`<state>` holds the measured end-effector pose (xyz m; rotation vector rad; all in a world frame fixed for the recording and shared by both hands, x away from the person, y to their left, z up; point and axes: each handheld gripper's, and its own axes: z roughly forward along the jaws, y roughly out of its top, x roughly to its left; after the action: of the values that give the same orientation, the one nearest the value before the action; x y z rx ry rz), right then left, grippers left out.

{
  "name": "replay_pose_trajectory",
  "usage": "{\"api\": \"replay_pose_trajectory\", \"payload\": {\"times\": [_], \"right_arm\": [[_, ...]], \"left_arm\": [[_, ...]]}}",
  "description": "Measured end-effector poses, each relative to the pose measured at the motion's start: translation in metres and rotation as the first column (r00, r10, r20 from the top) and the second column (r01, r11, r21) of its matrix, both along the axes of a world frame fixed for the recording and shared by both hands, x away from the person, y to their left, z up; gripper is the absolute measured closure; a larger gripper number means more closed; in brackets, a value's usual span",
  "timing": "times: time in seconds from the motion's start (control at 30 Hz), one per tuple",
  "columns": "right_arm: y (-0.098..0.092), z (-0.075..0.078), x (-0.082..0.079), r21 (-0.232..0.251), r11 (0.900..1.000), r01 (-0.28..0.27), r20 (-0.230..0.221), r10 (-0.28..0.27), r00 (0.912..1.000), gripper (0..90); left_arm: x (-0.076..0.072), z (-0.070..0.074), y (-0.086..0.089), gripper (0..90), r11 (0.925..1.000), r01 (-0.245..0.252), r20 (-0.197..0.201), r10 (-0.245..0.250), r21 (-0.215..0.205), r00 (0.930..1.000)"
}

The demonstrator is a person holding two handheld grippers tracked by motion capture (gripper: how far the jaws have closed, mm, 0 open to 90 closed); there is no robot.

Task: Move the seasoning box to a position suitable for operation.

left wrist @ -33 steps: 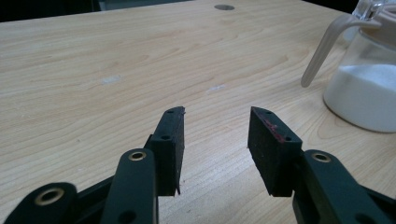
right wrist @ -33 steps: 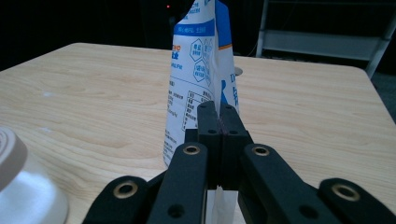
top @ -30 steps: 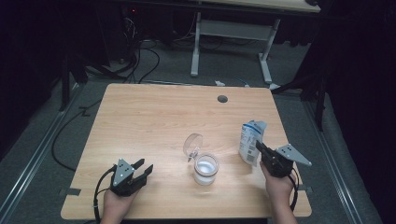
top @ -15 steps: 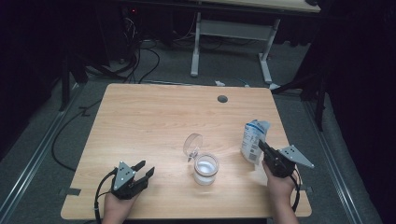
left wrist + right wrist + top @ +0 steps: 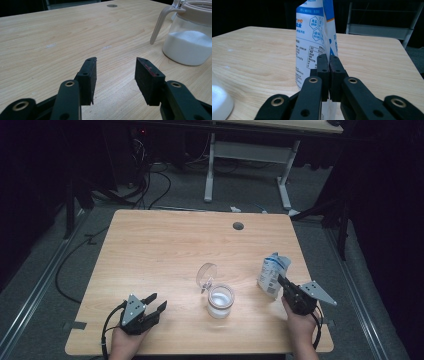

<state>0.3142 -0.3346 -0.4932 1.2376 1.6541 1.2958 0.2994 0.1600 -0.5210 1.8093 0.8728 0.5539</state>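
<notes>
We saw the right claw (image 5: 281, 281) near the right edge of the table (image 5: 165, 245), its jaws pressed together on the thin edge of a white and blue pouch (image 5: 272, 274) that stood upright there, just ahead of the hand (image 5: 299, 324) holding the claw. In the right gripper view the two black pads met with almost no gap between them, pinching the flat seam of the pouch (image 5: 315, 40), whose printed face rose above the claw (image 5: 328, 63) and carried blue hexagons and small text that we could not read. Over at the near left corner of the table the left claw (image 5: 157, 303) lay low over the wood with its jaws apart; they had just been opening further, and in the left gripper view nothing but bare table showed between the pads of that claw (image 5: 115, 68). Between the two claws, nearer the front edge than the back, stood a clear glass jar (image 5: 220, 301) partly filled with a white powder, its hinged lid (image 5: 206, 275) tipped up and open on the far side. From the left gripper view the jar (image 5: 190, 37) stood off to the right, well apart from the left pads, with a pale handle (image 5: 161, 23) slanting down from its rim. A small round hole (image 5: 238, 226) sat near the table's far edge
</notes>
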Motion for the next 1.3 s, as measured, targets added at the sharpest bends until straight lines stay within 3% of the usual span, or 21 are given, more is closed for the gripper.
{"api": "replay_pose_trajectory", "payload": {"times": [0.57,1.3], "right_arm": [[0.005,0.0,0.002,-0.005,1.0,-0.01,-0.007,0.01,0.9999,83.6],[0.011,0.0,0.004,-0.02,1.0,0.005,-0.025,-0.005,0.9997,58.1]], "left_arm": [[0.0,0.0,0.0,52.0,1.0,-0.002,-0.002,0.002,-0.004,1.0],[0.001,-0.001,0.0,52.2,1.0,0.004,-0.006,-0.004,0.004,1.0]]}}
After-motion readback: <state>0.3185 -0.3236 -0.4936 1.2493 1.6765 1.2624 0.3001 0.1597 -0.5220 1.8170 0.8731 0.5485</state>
